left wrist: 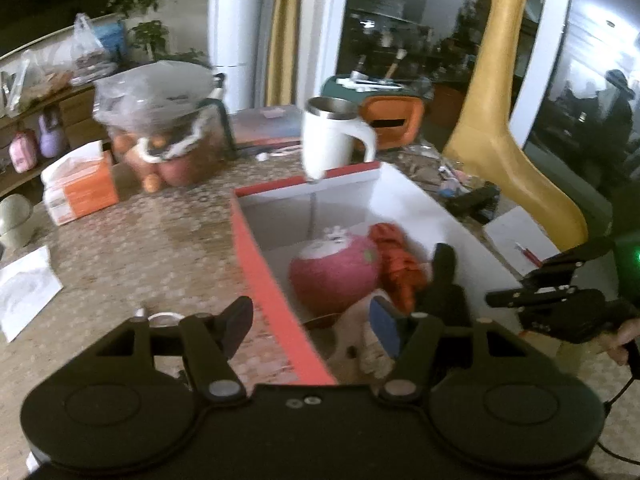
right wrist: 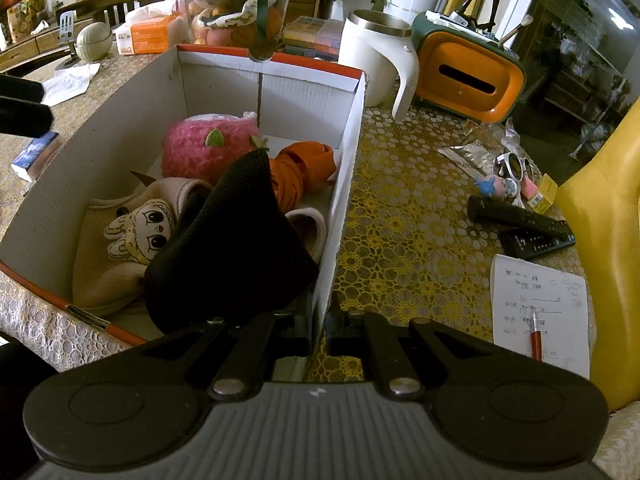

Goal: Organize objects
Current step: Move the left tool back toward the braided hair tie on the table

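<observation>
A red-and-white cardboard box (left wrist: 276, 300) (right wrist: 344, 184) stands on the table. It holds a pink fuzzy toy (left wrist: 336, 272) (right wrist: 200, 148), an orange folded umbrella (left wrist: 400, 268) (right wrist: 296, 172), beige slippers with a cartoon face (right wrist: 132, 236) and a black mesh item (right wrist: 232, 240). My left gripper (left wrist: 312, 326) is open and straddles the box's left wall. My right gripper (right wrist: 316, 320) is shut on the black mesh item at the box's right wall; it also shows in the left wrist view (left wrist: 532, 296).
A white mug (left wrist: 332, 140) (right wrist: 376, 56) and an orange-green tissue holder (right wrist: 468, 72) stand behind the box. Remotes (right wrist: 524, 220), a notepad with pen (right wrist: 540, 312), sunglasses and trinkets lie right. A fruit bag (left wrist: 160, 120), tissue pack (left wrist: 80, 184) and yellow chair (right wrist: 608, 216) surround.
</observation>
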Tool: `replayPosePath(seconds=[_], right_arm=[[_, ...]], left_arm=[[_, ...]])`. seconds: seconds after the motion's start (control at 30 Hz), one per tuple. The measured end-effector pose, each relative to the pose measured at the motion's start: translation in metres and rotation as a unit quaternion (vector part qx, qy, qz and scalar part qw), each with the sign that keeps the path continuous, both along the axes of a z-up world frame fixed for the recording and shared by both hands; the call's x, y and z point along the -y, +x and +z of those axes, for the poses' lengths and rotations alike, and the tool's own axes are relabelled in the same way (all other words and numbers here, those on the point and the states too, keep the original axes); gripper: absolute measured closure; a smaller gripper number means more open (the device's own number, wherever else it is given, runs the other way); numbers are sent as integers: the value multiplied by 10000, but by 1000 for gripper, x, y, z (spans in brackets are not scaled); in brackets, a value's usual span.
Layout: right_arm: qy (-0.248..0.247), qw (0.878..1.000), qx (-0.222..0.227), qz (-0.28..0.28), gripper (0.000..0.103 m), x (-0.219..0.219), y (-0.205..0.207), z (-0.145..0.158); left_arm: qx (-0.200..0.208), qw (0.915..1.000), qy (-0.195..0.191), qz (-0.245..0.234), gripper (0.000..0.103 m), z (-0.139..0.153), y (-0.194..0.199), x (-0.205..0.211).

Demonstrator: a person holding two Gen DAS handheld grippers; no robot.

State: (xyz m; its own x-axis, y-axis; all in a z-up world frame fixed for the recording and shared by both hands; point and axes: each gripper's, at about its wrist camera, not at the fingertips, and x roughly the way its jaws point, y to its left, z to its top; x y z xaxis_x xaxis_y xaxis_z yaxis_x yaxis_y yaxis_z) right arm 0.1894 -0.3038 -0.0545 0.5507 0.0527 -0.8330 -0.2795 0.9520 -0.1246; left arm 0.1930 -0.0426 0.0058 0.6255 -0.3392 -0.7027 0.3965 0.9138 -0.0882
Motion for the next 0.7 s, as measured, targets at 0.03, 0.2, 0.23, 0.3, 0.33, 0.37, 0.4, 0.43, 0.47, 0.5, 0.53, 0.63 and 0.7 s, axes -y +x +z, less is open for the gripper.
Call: replayPosePath(seconds=[0.03, 0.2, 0.23, 0.3, 0.33, 0.37, 0.4, 0.43, 0.47, 0.5, 0.53, 0.63, 0.7], right_arm=[[-2, 10000, 0, 2, 97, 0, 0, 0], [4, 10000, -4, -10, 97, 1, 0, 0], [8, 10000, -5, -19, 97, 1, -1, 0], [2, 10000, -5, -14, 97, 2, -1, 0], [3, 10000, -6, -14, 97, 2, -1, 0], [4, 10000, -5, -12, 97, 2, -1, 0], [1, 10000, -3, -5, 97, 2, -1, 0], [-1, 10000, 0, -1, 97, 3, -1, 0], [-3, 10000, 0, -3, 97, 3, -1, 0], [-8, 10000, 1, -1, 97, 3, -1, 0], [-16, 10000, 4, -1, 97, 3, -2, 0], [-16, 10000, -6, -12, 97, 3, -1, 0], [-31, 10000, -8, -15, 97, 4, -1, 0]], left_arm=[[6, 10000, 9, 56, 40, 1, 0, -6], [43, 9994, 65, 325, 33, 4, -1, -32], [61, 9991, 81, 422, 32, 4, -1, -39], [68, 9984, 84, 556, 30, 5, -2, -51], [72, 9979, 81, 640, 29, 6, -3, -58], [77, 9974, 84, 710, 27, 6, -4, -65], [80, 9969, 94, 782, 25, 6, -5, -72], [86, 9961, 108, 873, 24, 5, -7, -80], [84, 9953, 110, 957, 22, 5, -8, -86], [69, 9945, 106, 1037, 20, 5, -9, -94], [51, 9936, 103, 1127, 20, 4, -11, -102], [24, 9909, 94, 1340, 17, 2, -15, -121], [-2, 9890, 106, 1474, 15, 0, -18, -134]])
